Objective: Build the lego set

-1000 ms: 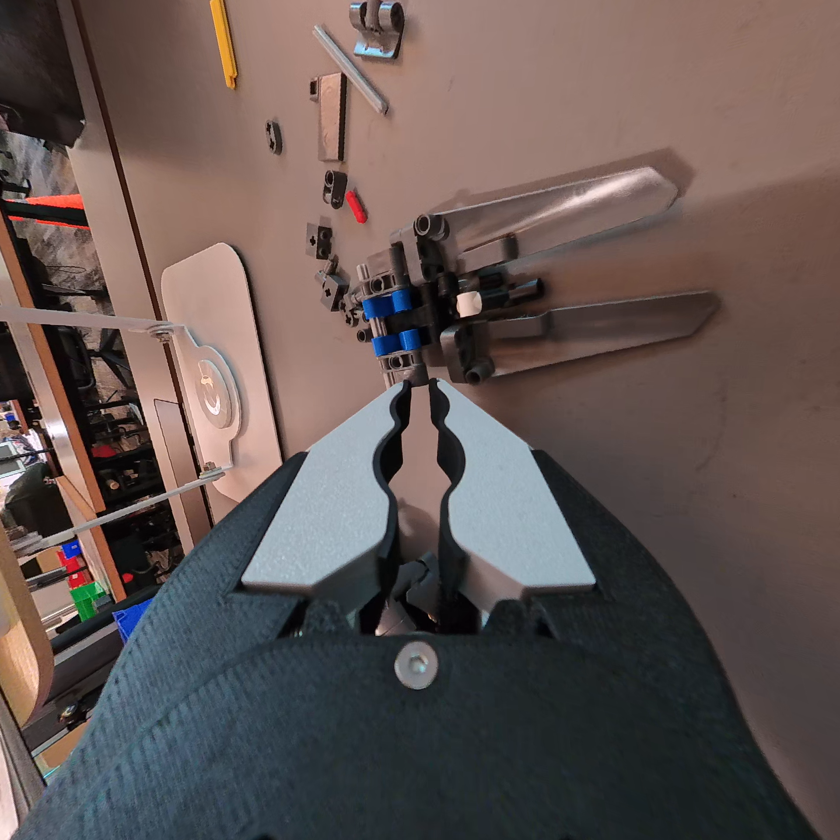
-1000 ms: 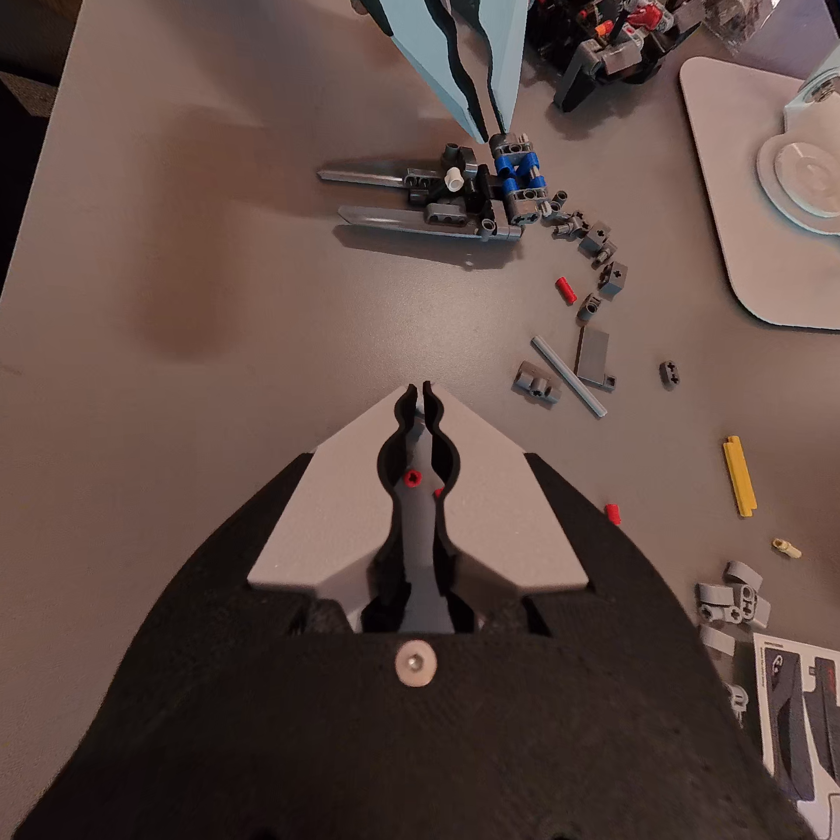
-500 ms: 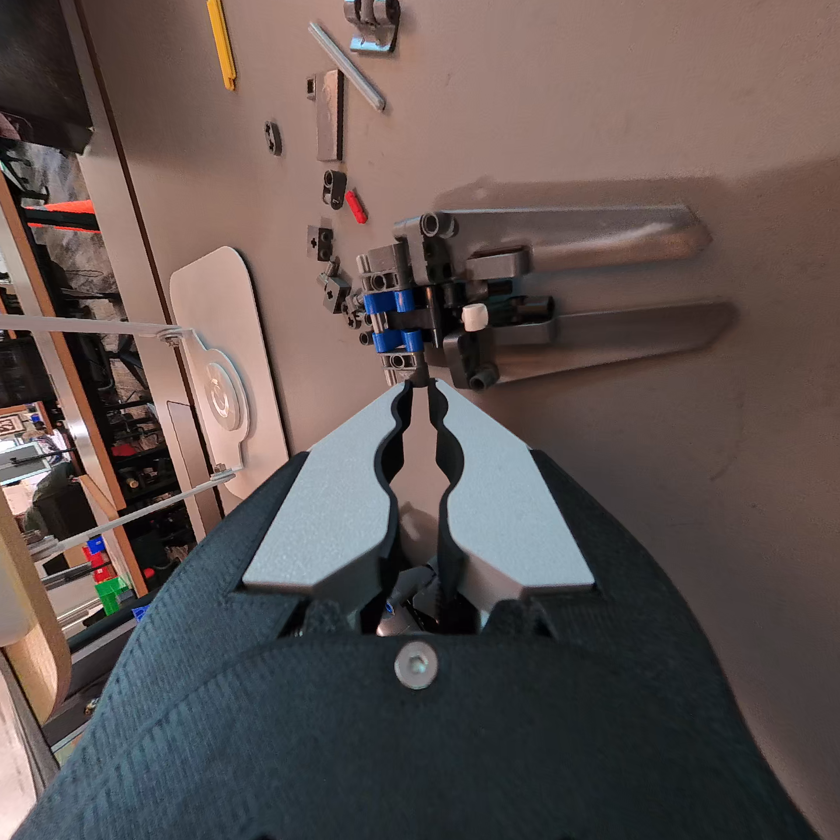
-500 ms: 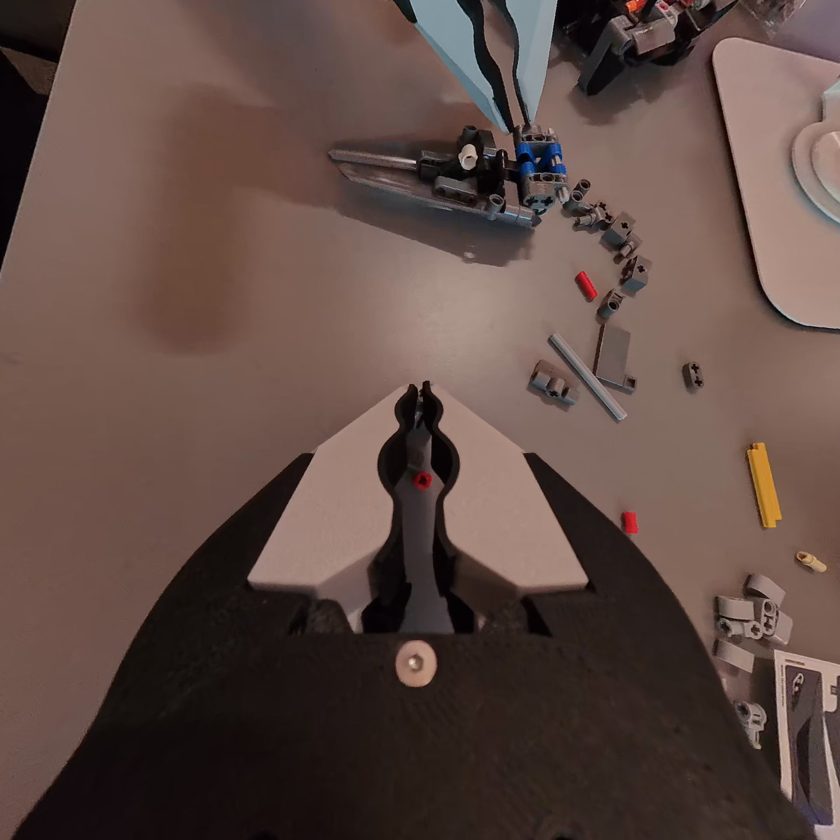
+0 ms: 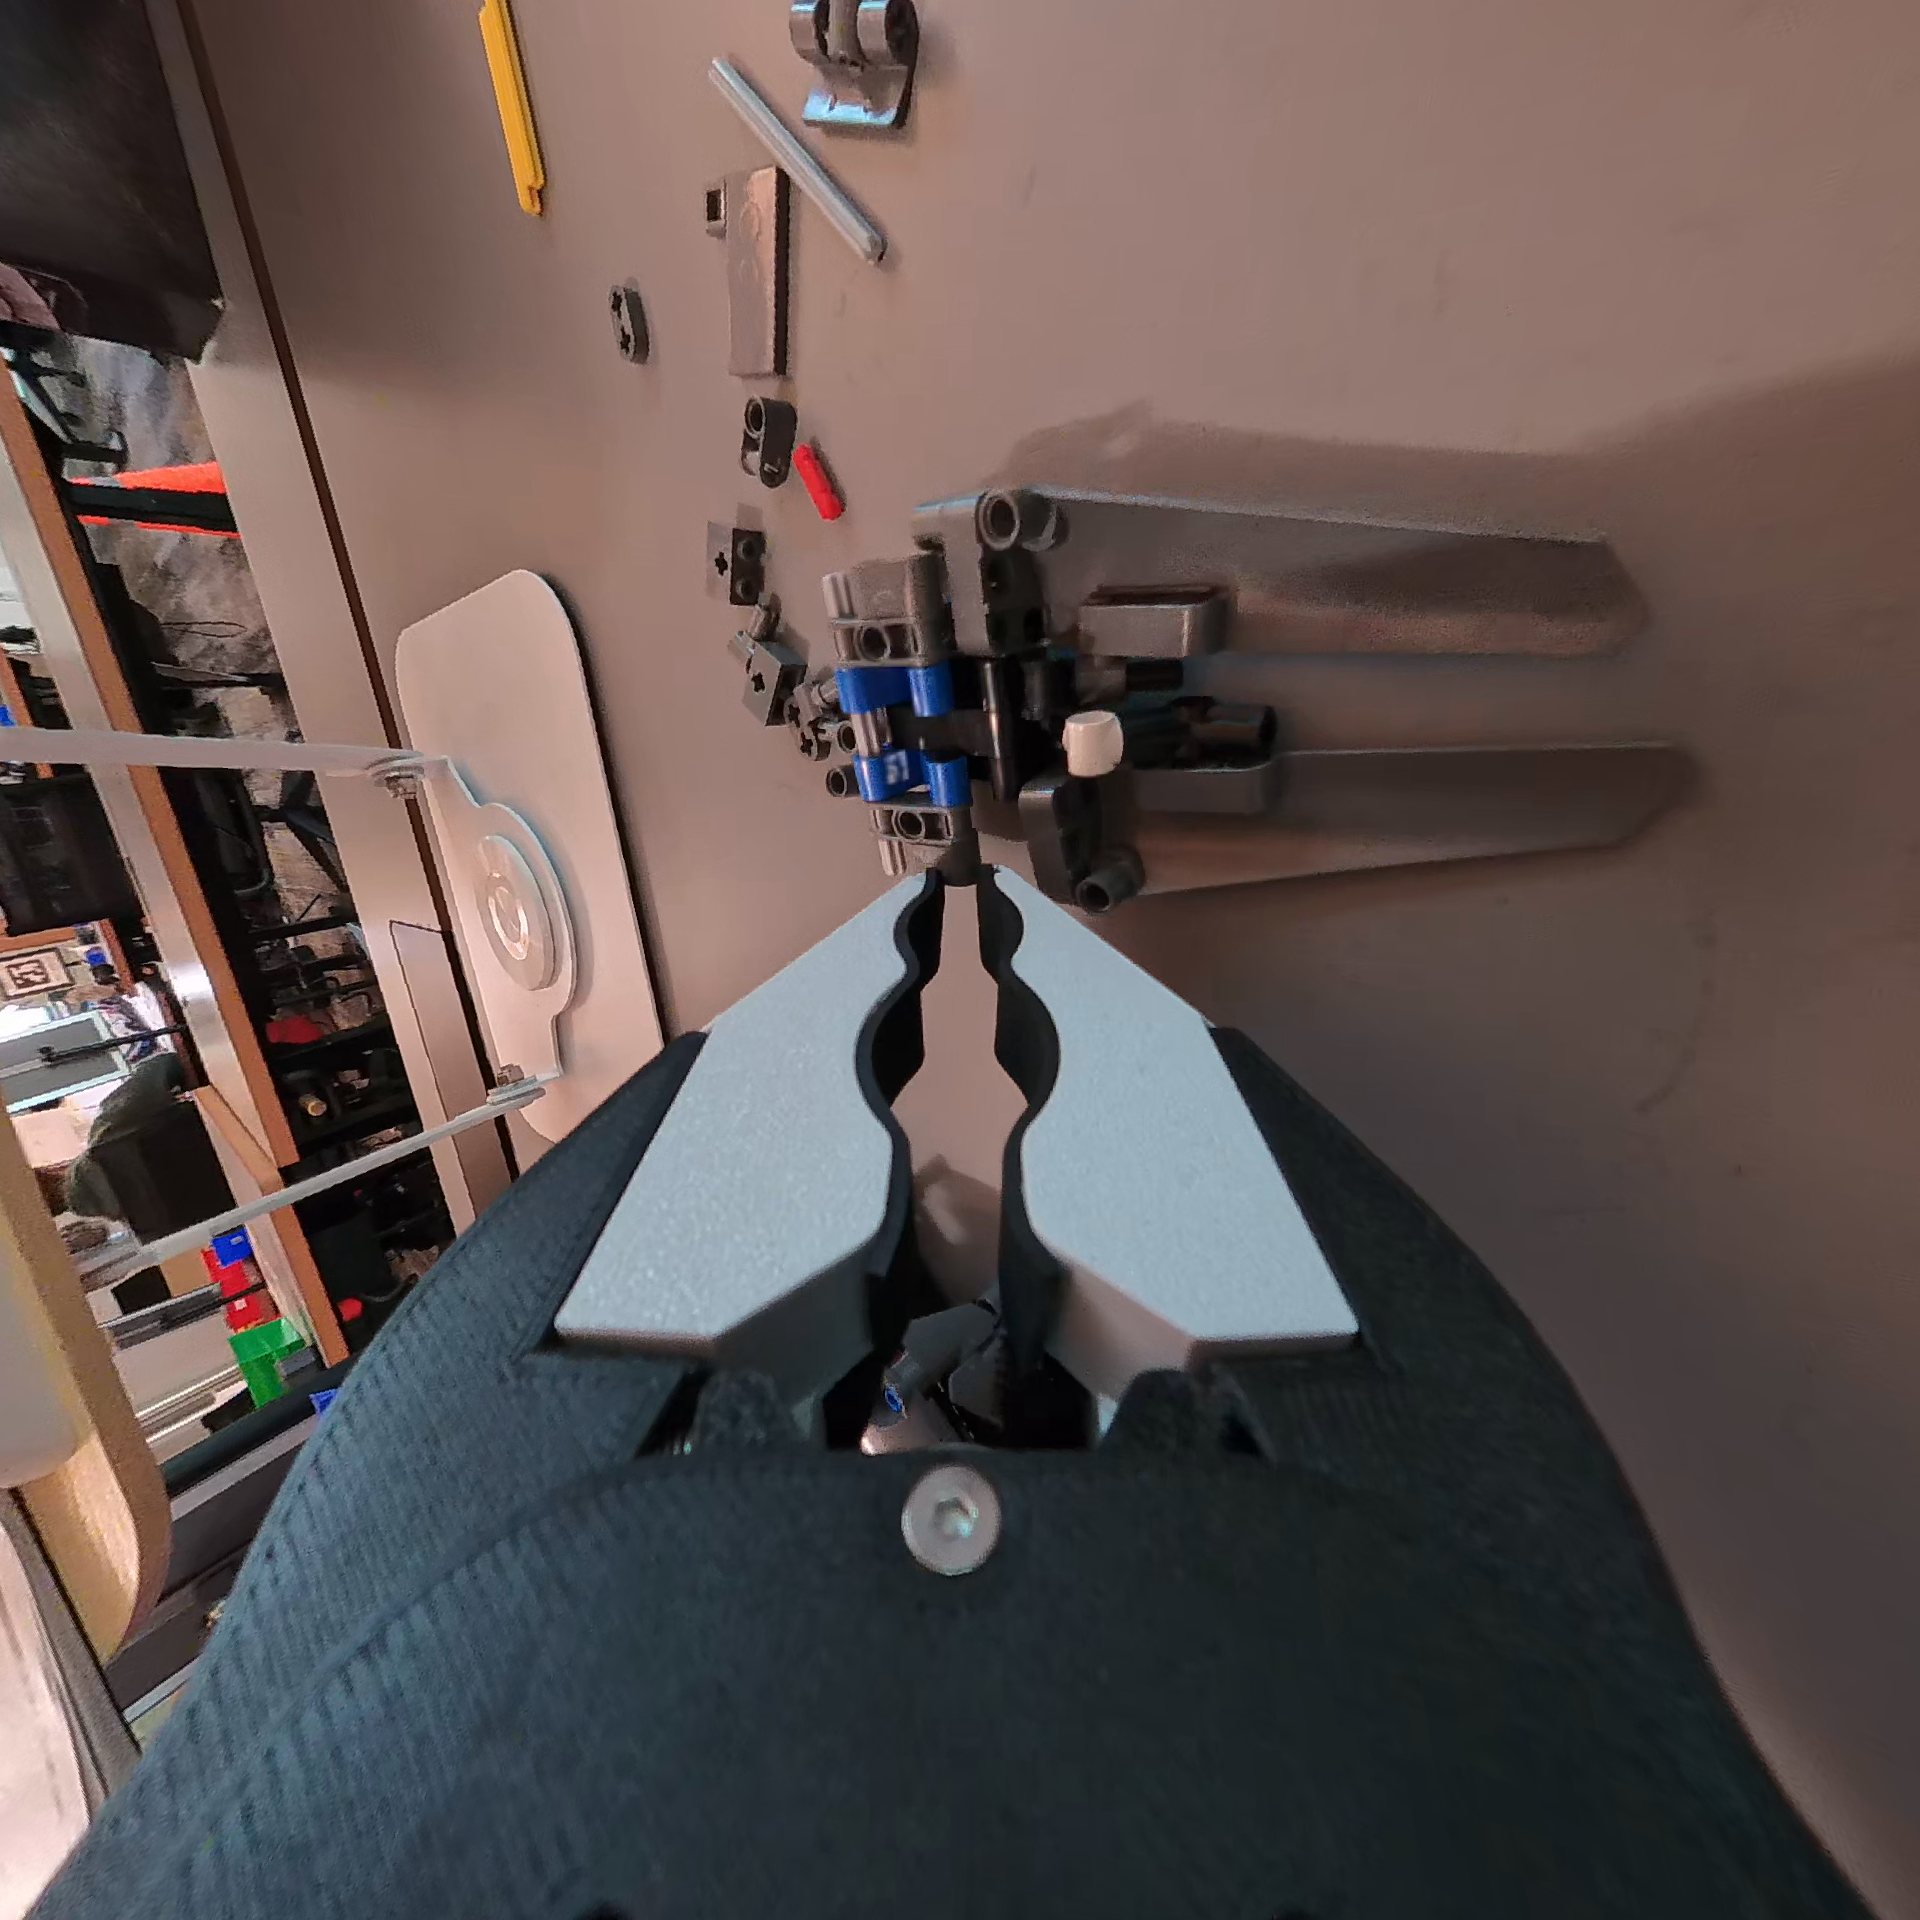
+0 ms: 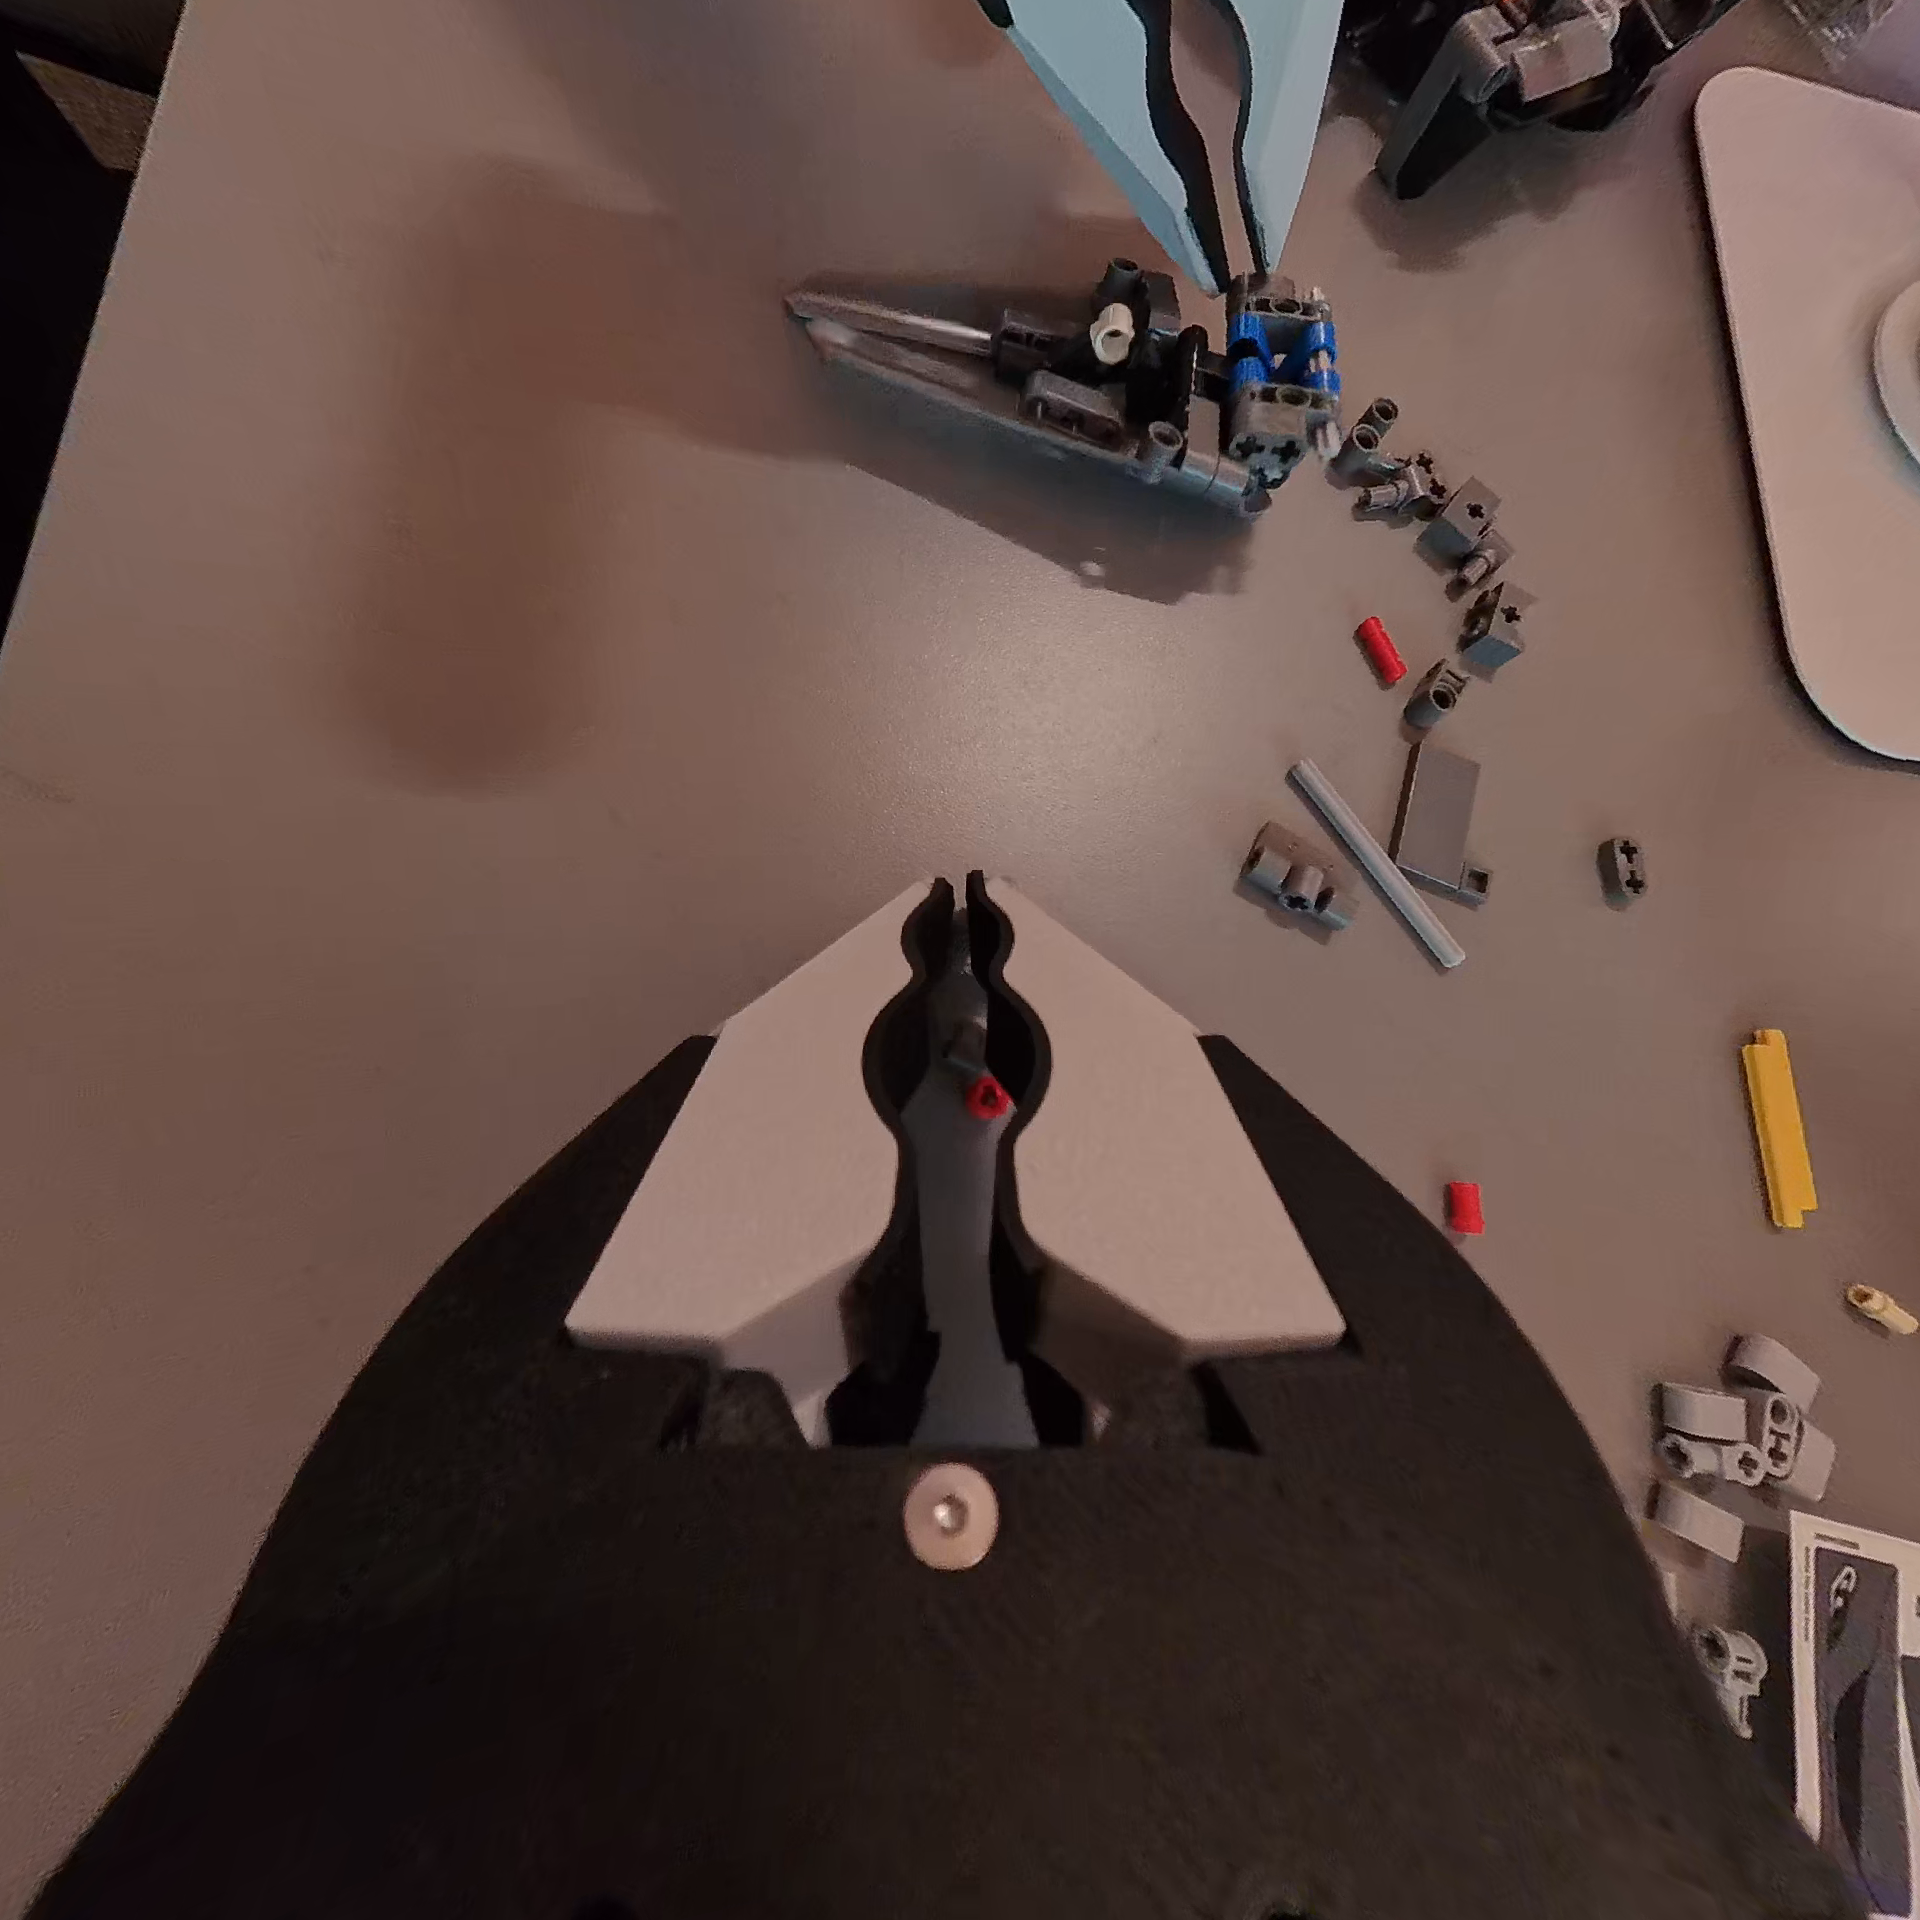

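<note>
Left wrist view: left tongs point(image 5: 961, 881) pinch the lego assembly's point(image 5: 997, 707) near end.

- My left wrist view sits close over the table point(image 5: 1351, 260), facing its far edge.
- My right wrist view looks from higher, farther back.
- Both share the winged assembly point(image 5: 1039, 707) point(image 6: 1143, 384).

Pale pad point(image 6: 1808, 436) on grey table point(image 6: 520, 623)

Bare table point(image 6: 623, 644) lies open left of the bladed assembly point(image 6: 1049, 384); loose Technic pieces point(image 6: 1444, 540) crowd its right side.
</note>
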### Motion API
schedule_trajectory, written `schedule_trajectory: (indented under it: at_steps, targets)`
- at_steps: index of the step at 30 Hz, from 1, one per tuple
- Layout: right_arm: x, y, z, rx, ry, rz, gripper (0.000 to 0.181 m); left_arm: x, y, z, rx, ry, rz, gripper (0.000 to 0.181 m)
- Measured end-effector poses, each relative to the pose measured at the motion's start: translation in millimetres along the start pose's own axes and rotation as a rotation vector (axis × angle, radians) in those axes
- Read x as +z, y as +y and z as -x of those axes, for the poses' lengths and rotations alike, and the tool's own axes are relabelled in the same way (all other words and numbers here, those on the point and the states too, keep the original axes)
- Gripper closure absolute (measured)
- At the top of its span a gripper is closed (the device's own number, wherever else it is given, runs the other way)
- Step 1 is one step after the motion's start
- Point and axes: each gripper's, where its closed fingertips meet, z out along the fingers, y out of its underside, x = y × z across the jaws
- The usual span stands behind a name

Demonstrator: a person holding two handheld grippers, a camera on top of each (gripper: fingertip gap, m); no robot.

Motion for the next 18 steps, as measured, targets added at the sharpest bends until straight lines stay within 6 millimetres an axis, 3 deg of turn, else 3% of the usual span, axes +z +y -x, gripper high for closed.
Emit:
schedule_trajectory:
  at_steps: [18]
  targets:
    - [2.3,3.9,0.8,-0.003,-0.001,0.023,0.181,4.9,1.4,-5.7,0.034,0.014,0.02,0.179]
